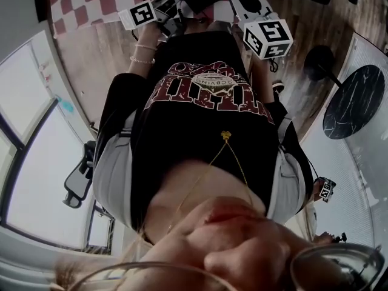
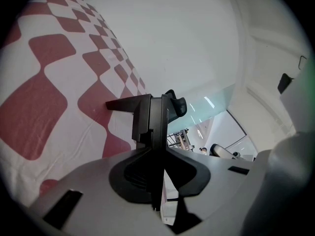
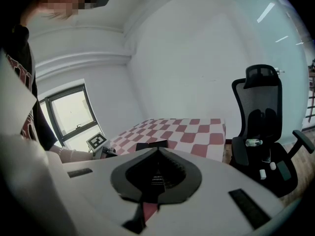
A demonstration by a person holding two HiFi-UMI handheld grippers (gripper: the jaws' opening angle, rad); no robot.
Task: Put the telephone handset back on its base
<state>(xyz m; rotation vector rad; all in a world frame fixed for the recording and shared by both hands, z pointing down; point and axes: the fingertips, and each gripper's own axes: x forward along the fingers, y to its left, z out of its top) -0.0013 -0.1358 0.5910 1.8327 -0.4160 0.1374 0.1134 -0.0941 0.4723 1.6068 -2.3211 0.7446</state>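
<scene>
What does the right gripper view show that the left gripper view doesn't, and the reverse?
Only the right gripper view shows a black office chair, a window and the person's black shirt. Only the left gripper view shows the left gripper, its jaws together with nothing between them, and a far room past the wall's edge. Both show the red-and-white checked cloth and a white wall.

Checked cloth (image 2: 54,97), upper left: matt, smooth. Floor (image 1: 97,65): wood planks w/ slight sheen. Chair back (image 3: 261,107), right: blk mesh.
</scene>
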